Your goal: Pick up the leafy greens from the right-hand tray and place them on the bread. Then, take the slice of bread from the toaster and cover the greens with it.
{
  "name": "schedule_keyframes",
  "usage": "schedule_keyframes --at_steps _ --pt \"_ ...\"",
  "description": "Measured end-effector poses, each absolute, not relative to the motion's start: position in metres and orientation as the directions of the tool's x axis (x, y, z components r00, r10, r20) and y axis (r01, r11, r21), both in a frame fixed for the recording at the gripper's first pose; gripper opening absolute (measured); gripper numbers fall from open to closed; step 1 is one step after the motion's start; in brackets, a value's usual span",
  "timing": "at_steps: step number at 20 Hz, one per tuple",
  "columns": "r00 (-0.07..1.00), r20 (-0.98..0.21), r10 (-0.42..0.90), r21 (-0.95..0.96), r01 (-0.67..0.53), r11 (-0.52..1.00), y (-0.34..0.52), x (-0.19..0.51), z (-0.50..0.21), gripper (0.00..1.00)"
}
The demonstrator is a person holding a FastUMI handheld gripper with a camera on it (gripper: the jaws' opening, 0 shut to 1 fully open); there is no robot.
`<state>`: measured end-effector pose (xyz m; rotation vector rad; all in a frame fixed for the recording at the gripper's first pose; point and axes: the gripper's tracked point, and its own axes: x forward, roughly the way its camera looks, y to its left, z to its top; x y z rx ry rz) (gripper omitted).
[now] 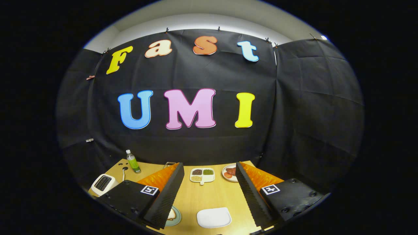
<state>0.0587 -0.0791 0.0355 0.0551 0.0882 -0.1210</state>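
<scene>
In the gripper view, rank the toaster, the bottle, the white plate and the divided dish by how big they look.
1. White plate, between the open fingers and nearest the camera, which flatters it.
2. Toaster.
3. Divided dish, close to the toaster.
4. Bottle.

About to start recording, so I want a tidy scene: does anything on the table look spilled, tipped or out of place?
Nothing stands out. The toaster, bottle and divided dish stand upright and unspilled on the table; the hand-held gripper hangs open above the white plate.

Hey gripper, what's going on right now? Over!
Gripper open, holding nothing, above the table. Toaster far left; bread on plate by the left finger. White tray between the fingers. Nothing in the way.
</scene>
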Motion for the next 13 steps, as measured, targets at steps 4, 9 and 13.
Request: schedule_keyframes --at_steps 4,9,13 --pt "0.991 -0.114 -0.073 0.055 0.08 0.995 -0.1 0.039 0.024 0.99" --pt "0.987 -0.162 0.012 0.059 -0.003 0.998 -0.111 0.029 -0.007 0.99" --pt "0.987 -0.146 0.065 0.033 -0.061 0.998 -0.11 0.036 -0.008 0.99"
